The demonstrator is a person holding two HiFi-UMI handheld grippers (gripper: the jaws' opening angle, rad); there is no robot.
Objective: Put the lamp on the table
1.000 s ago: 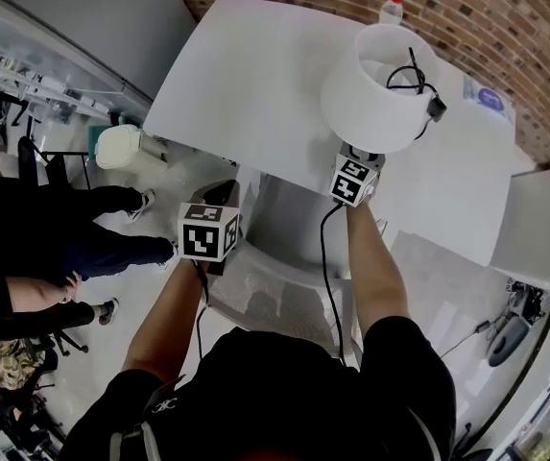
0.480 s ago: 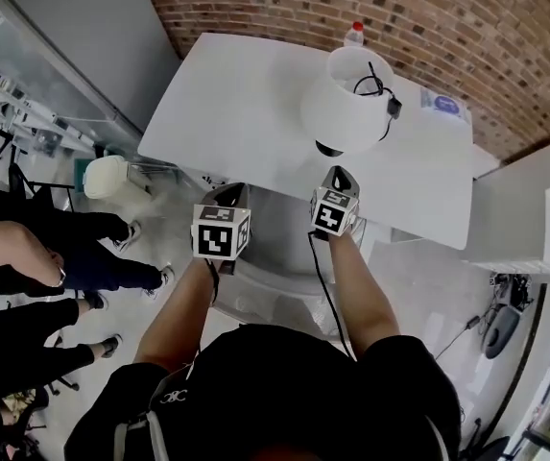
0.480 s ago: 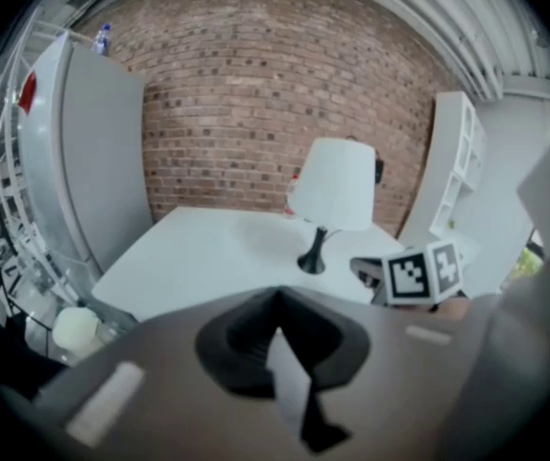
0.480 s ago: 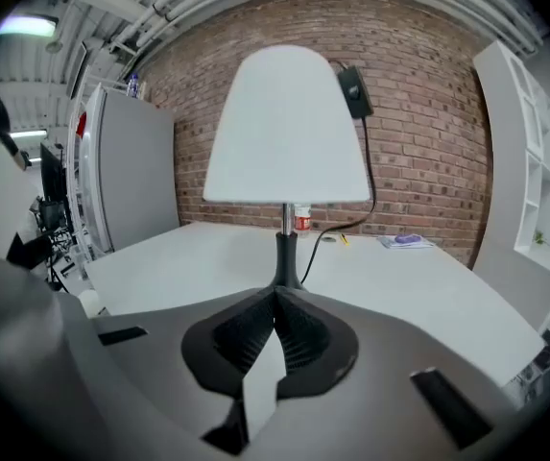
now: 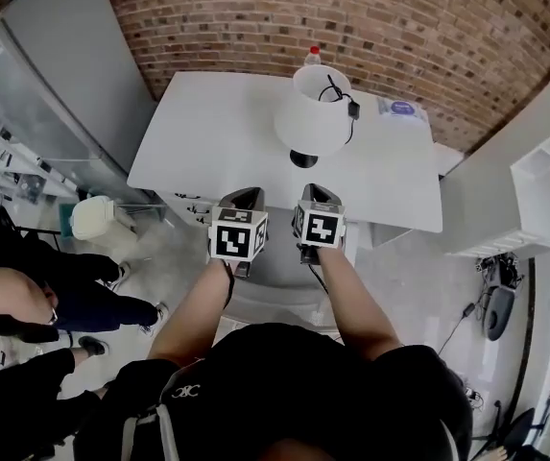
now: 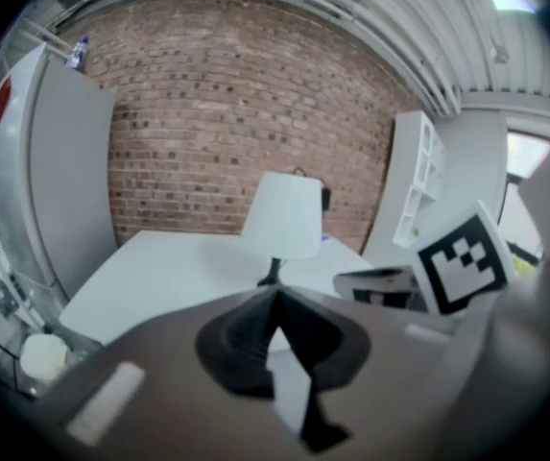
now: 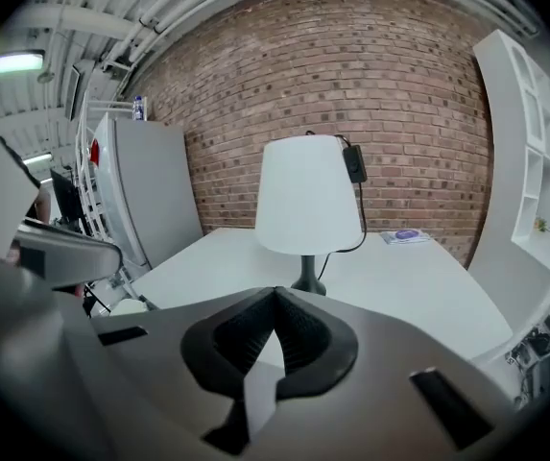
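And back it came: the right hand-held gripper (image 5: 319,194) had let go of the lamp (image 5: 311,113) and drawn level with the left hand-held gripper (image 5: 244,198). Head view: lamp upright on the tabletop (image 5: 207,133), both grippers well short of it, side by side. Left gripper view: jaws pressed together, nothing between them, lamp ahead. Right gripper view: jaws pressed together too, empty, lamp straight ahead.

Head view looks steeply down from above the person (image 5: 284,392). Both gripper views face the brick wall (image 7: 399,94) from just off the surface (image 5: 212,133); all three share the lamp (image 5: 311,113).
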